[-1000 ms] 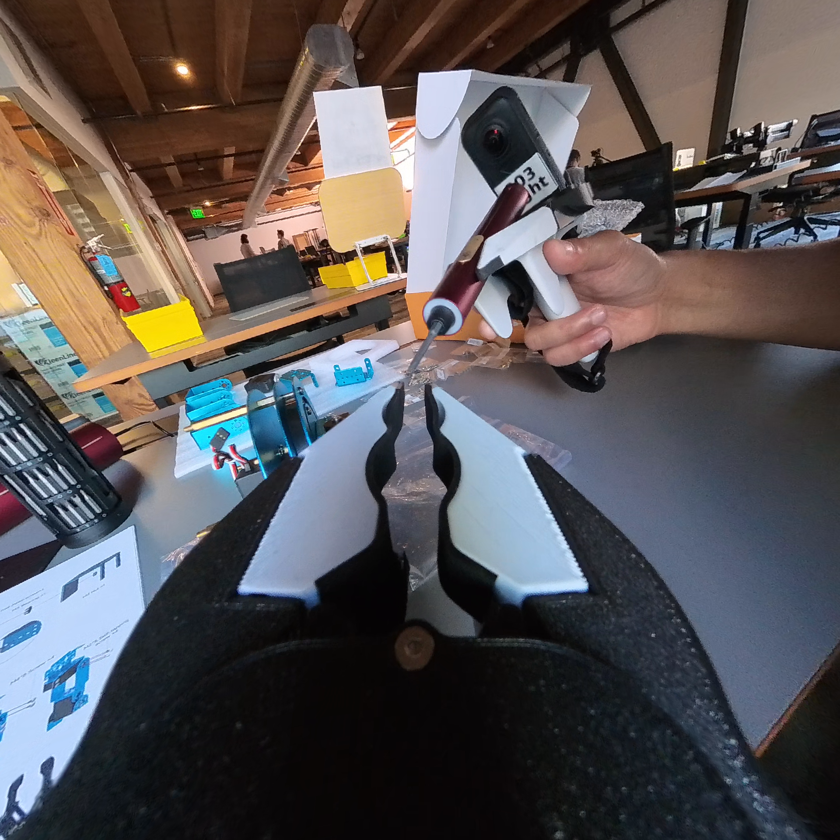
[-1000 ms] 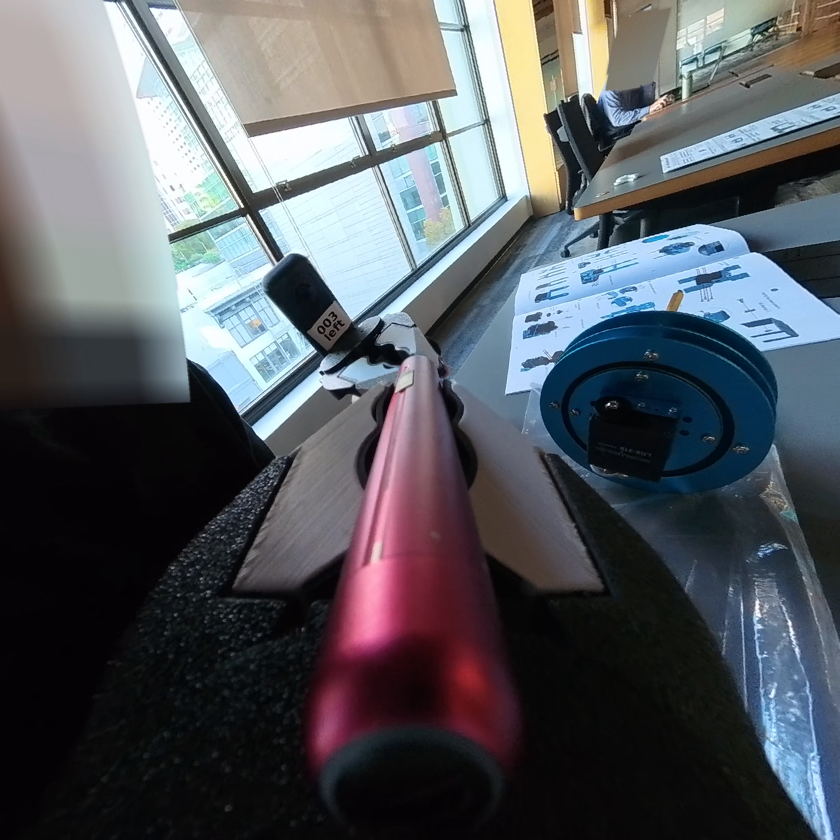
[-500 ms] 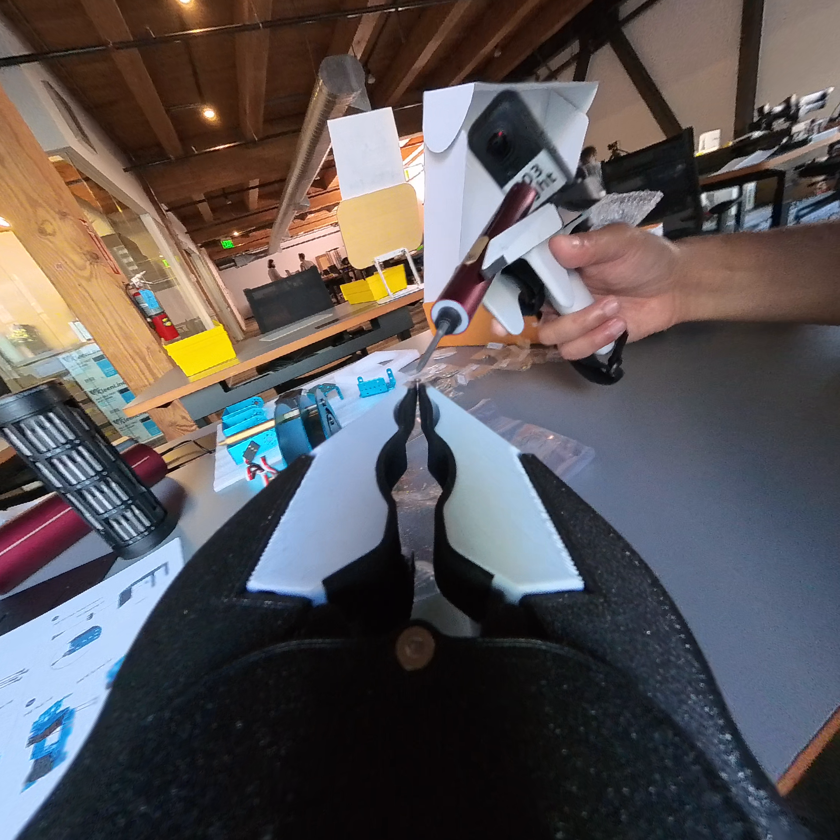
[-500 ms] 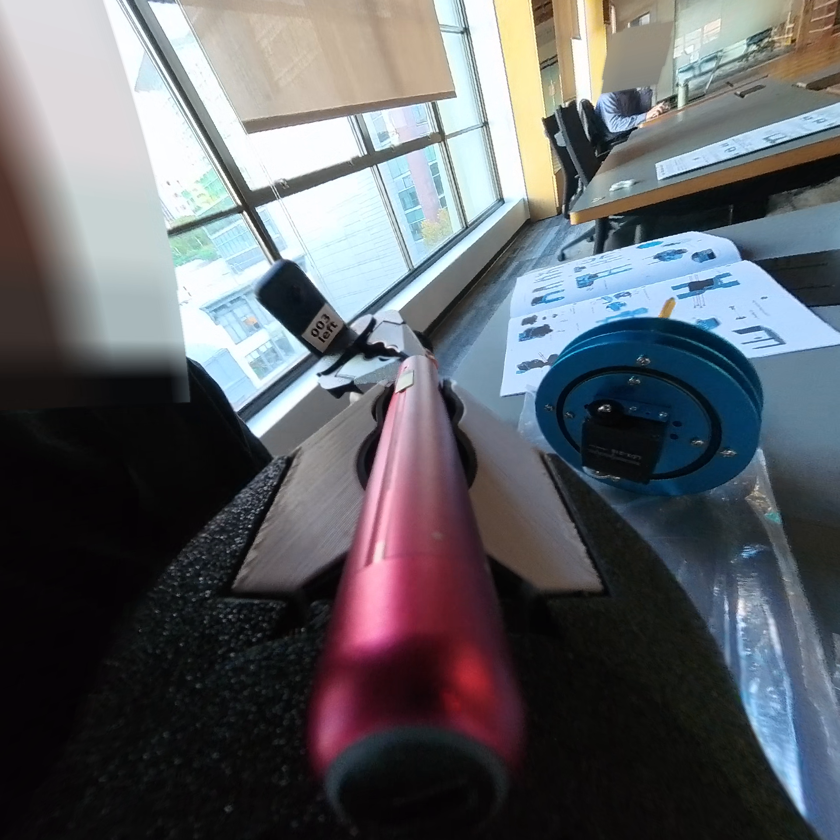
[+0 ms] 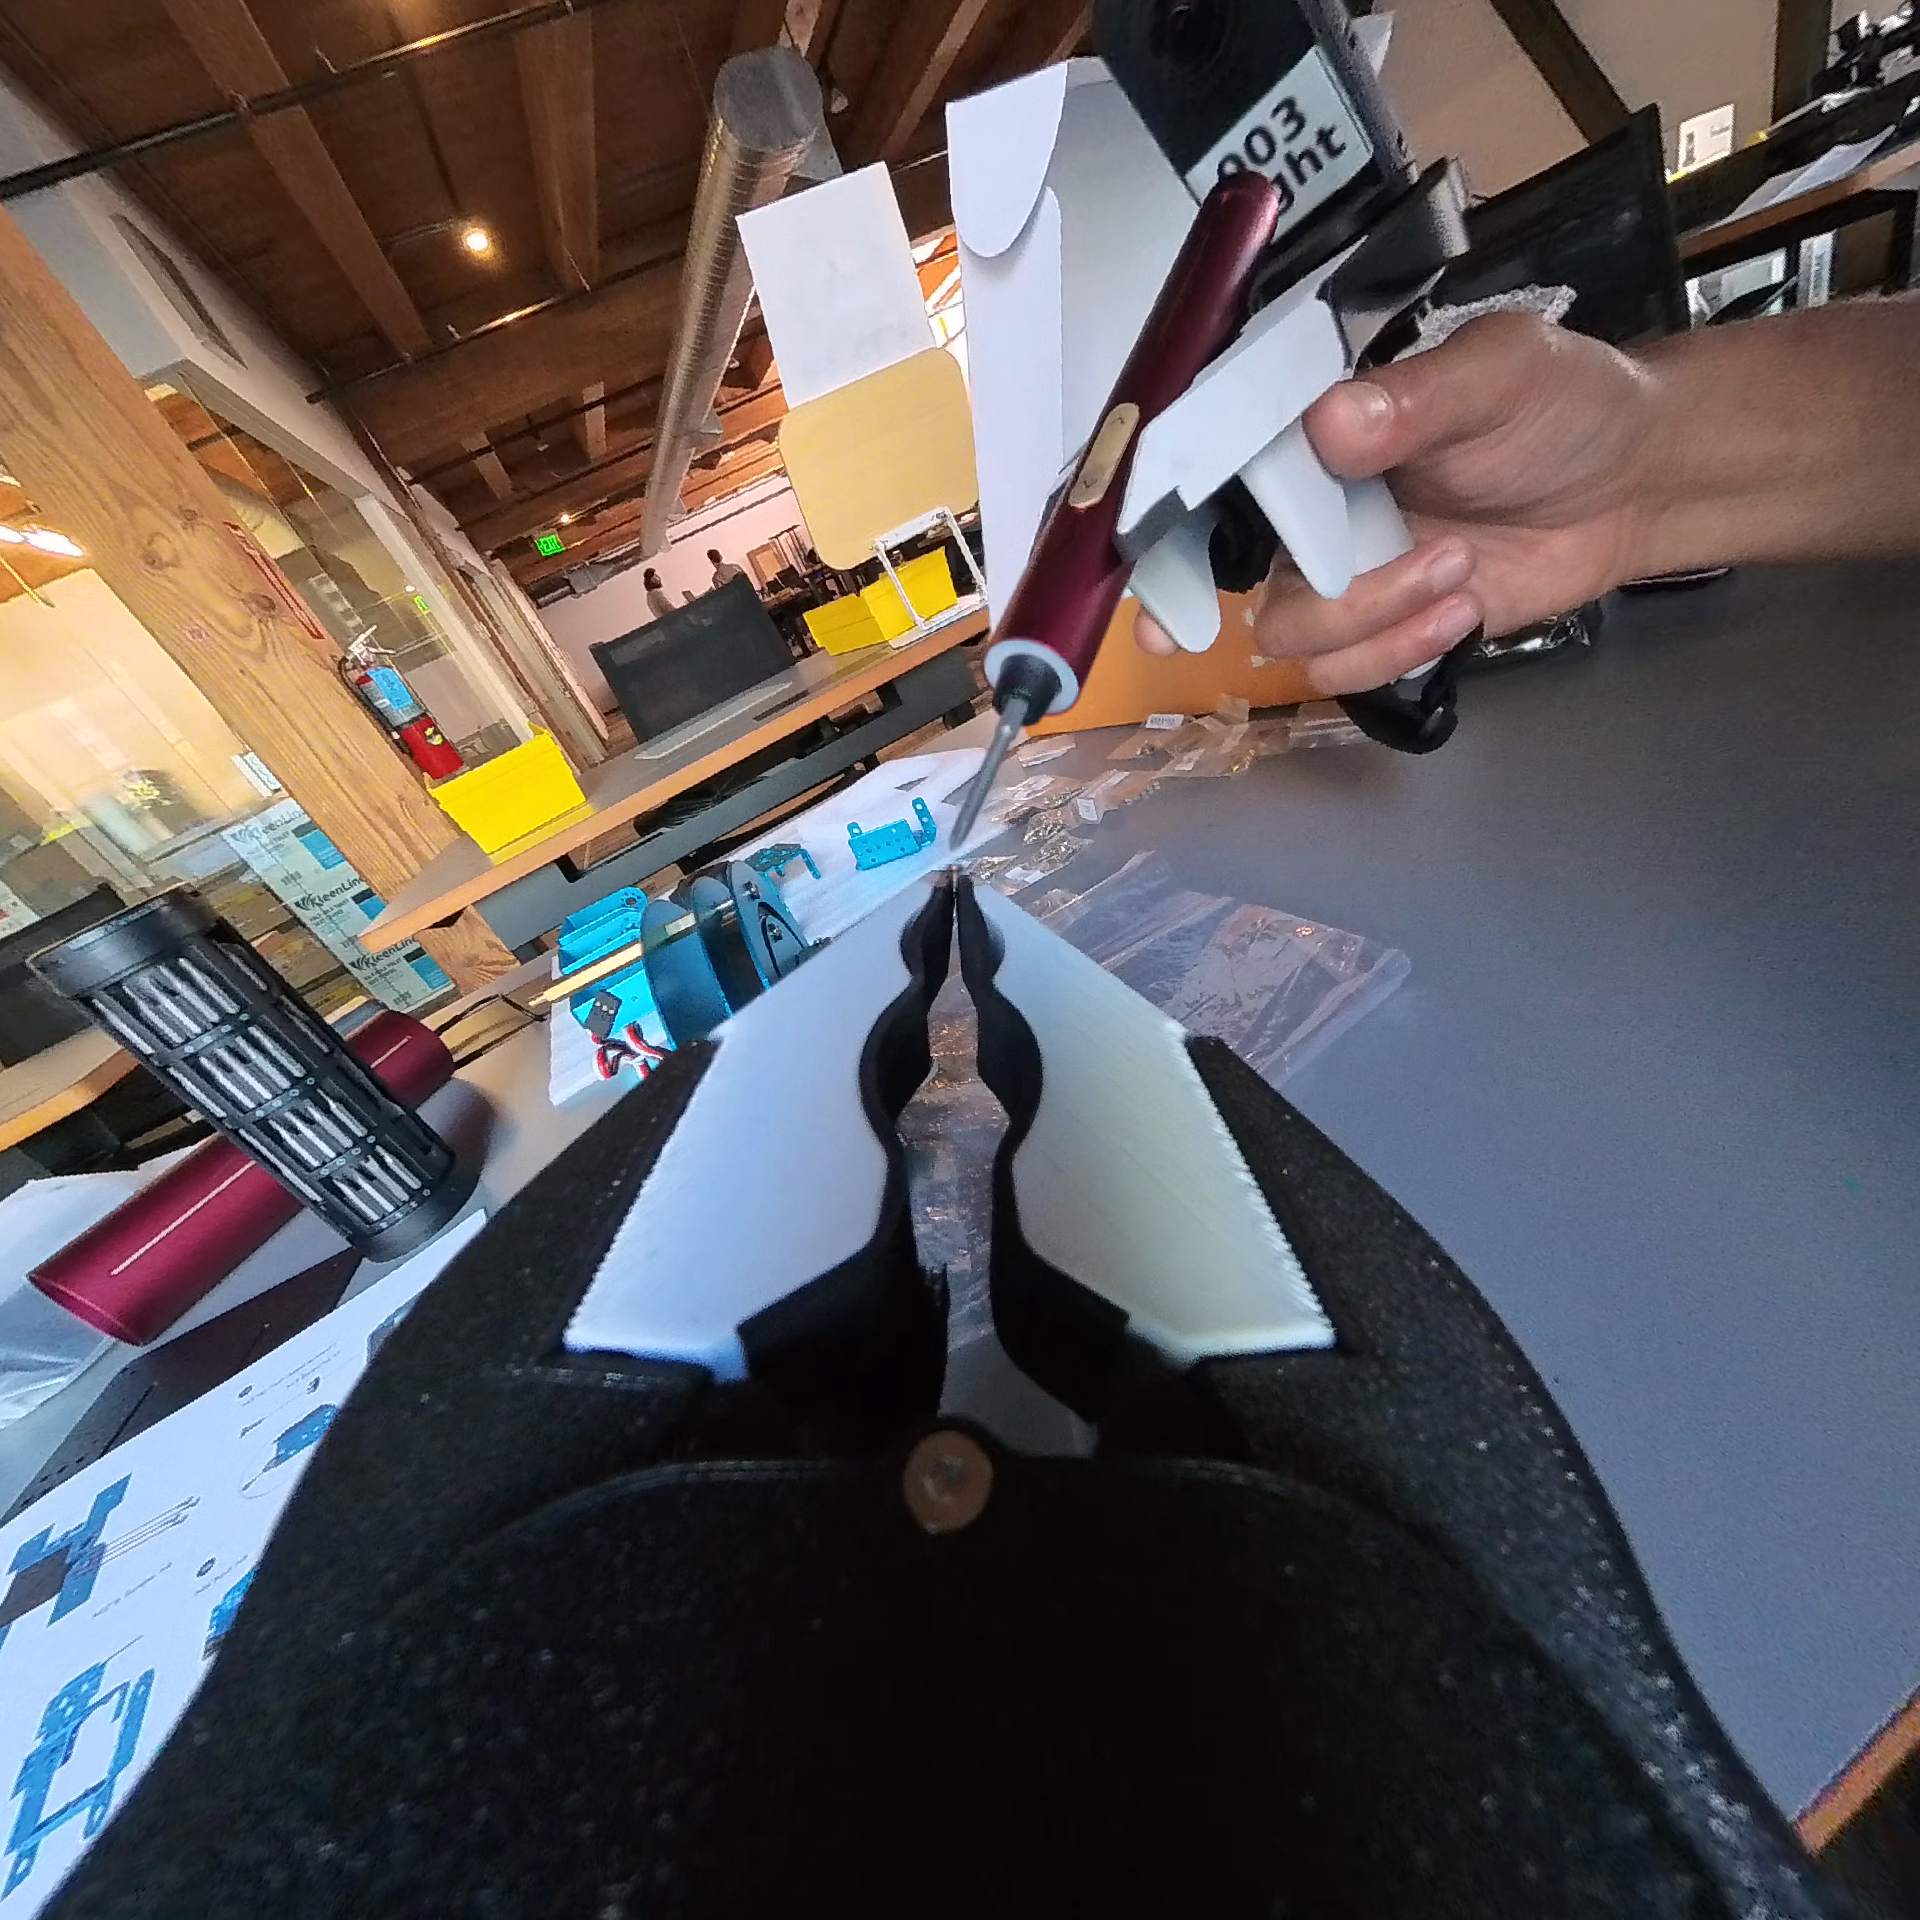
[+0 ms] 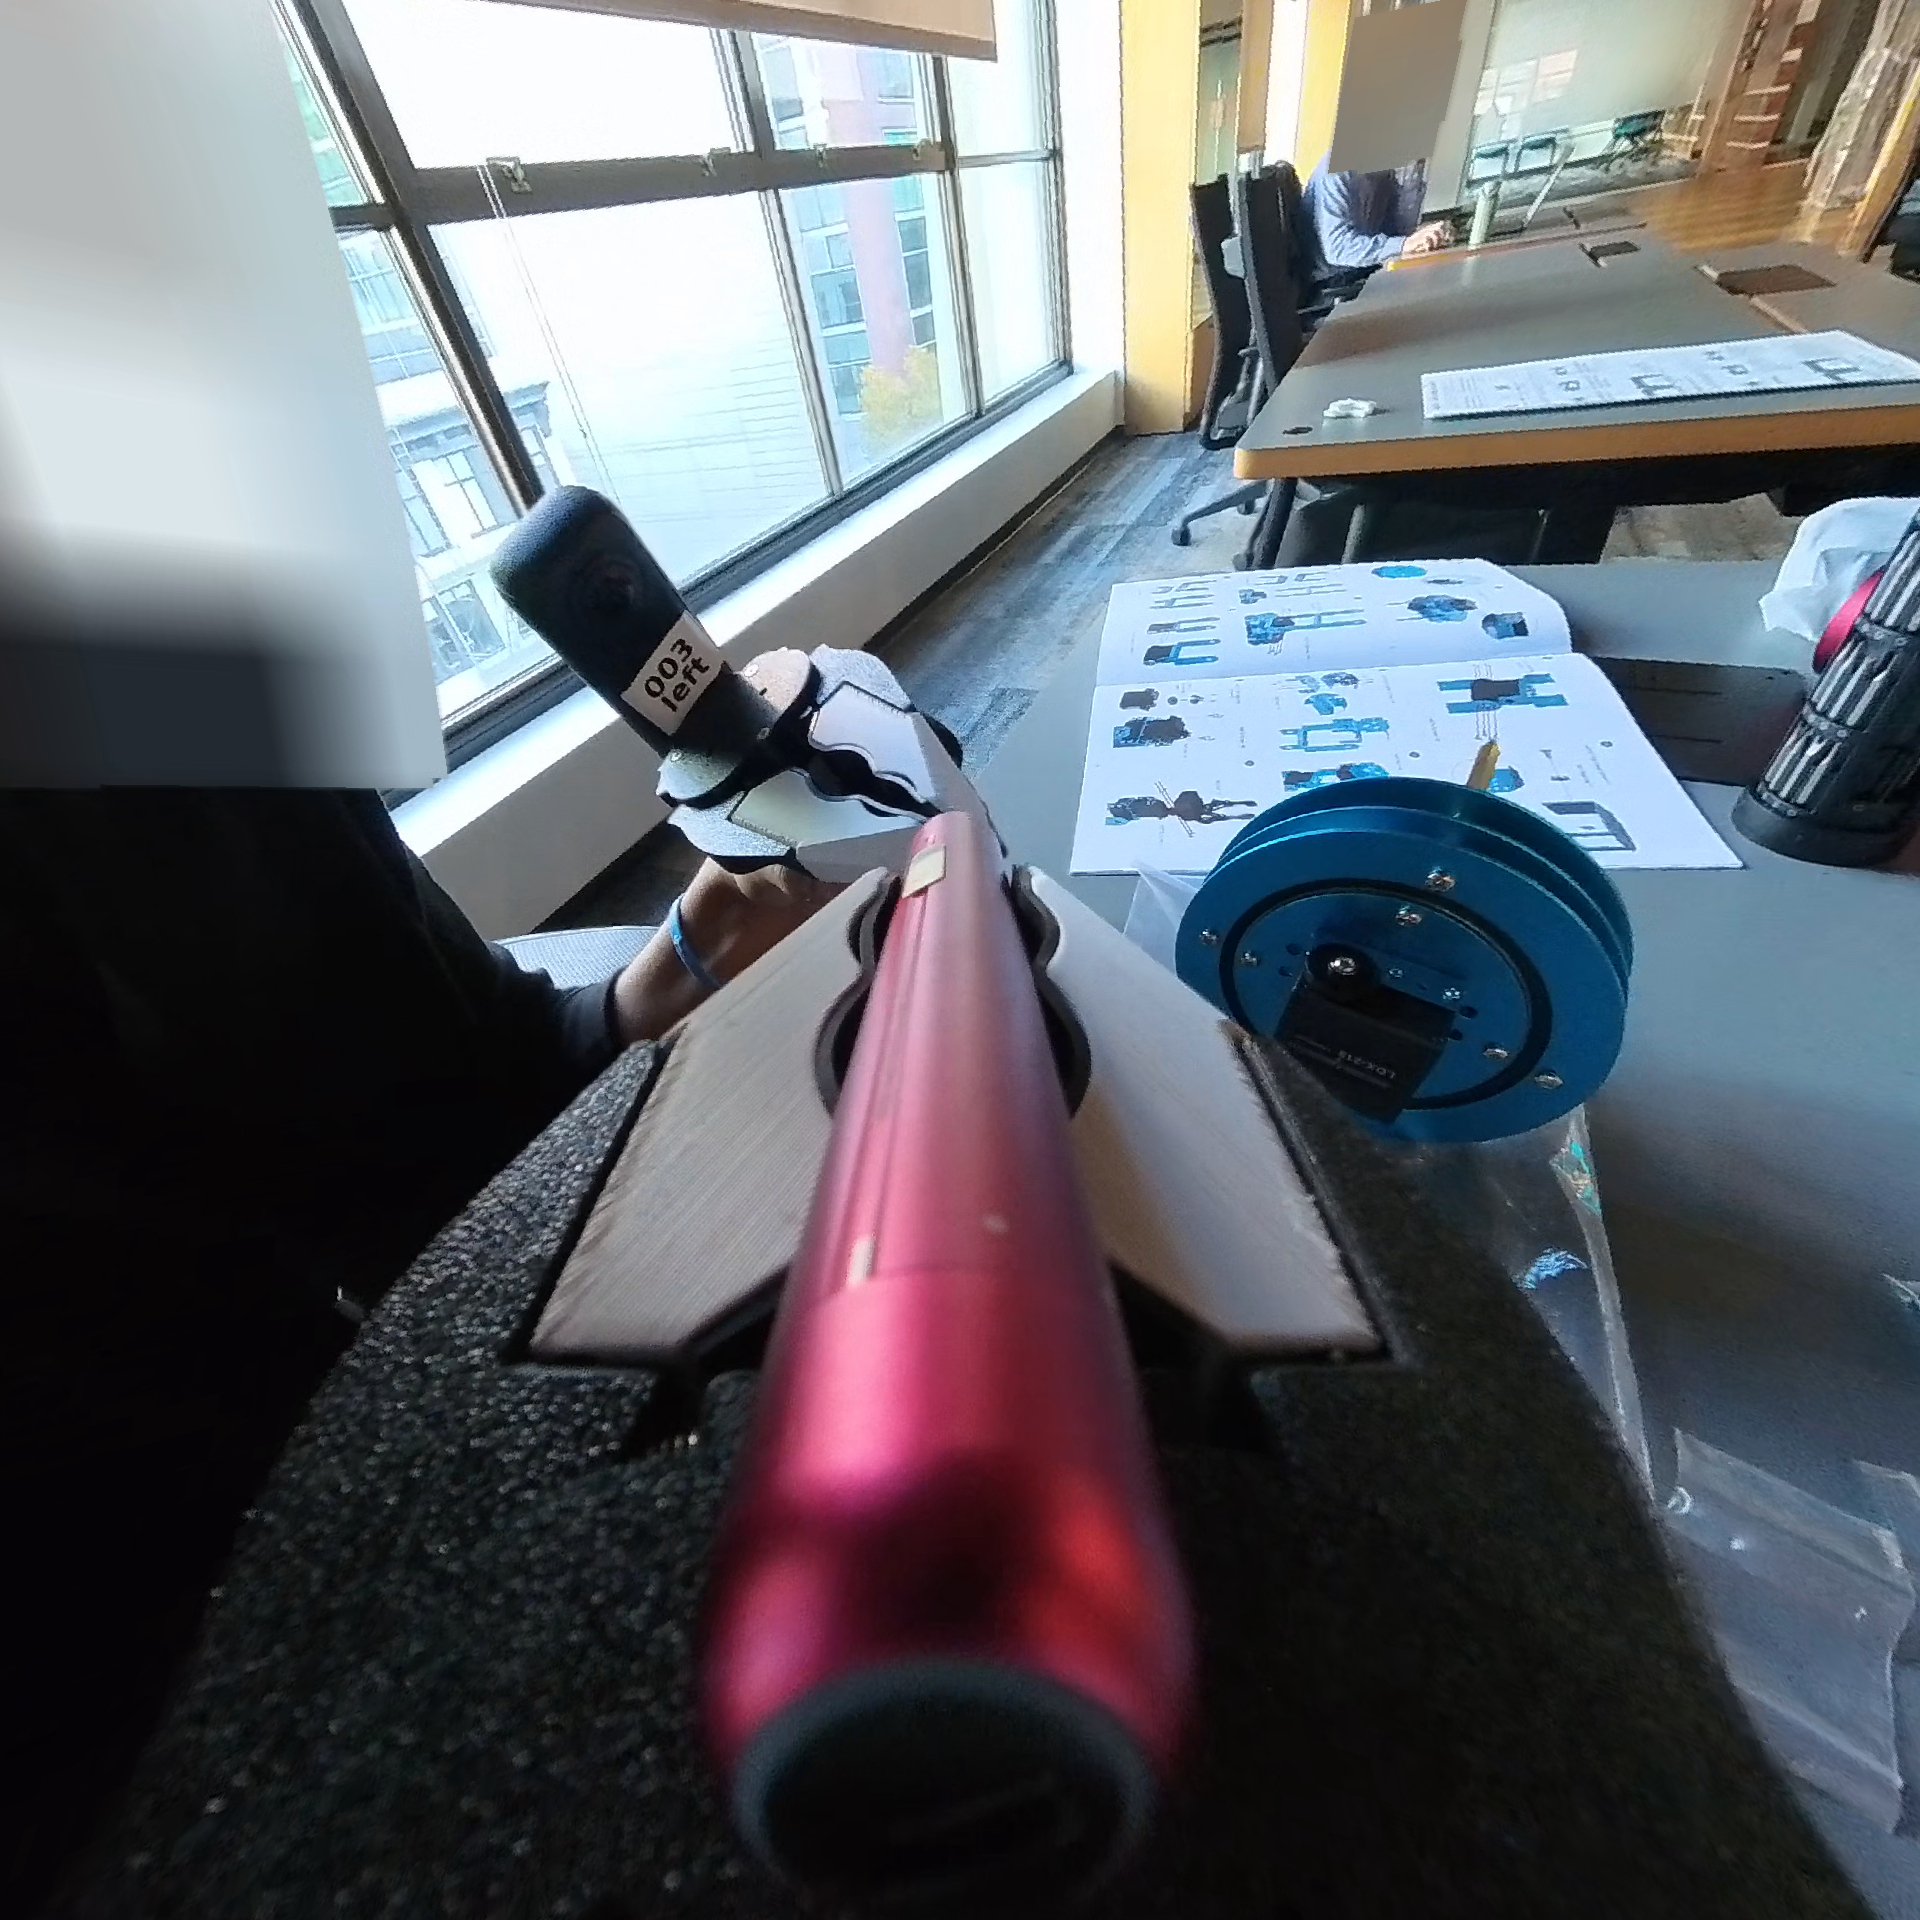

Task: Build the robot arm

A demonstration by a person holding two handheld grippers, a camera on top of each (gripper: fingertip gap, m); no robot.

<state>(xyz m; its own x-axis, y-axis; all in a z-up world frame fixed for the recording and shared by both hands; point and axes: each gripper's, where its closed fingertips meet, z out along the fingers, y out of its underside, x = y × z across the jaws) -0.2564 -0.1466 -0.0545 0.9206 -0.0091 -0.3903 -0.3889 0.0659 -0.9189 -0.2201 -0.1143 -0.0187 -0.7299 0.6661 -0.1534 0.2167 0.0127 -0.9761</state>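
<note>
Pinched nearly shut, our left gripper (image 5: pixel 951 896) presented a tiny screw (image 5: pixel 948 876) (barely visible) at twelve o'clock so our right gripper (image 6: pixel 961 904), clamping the red screwdriver (image 6: pixel 940 1226), could meet it.

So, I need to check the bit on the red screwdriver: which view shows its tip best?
The left wrist view: the red screwdriver, clamped in the right gripper, shows its whole shaft and tip just above the shut left gripper. The right wrist view looks along the handle, which hides the tip.
</note>
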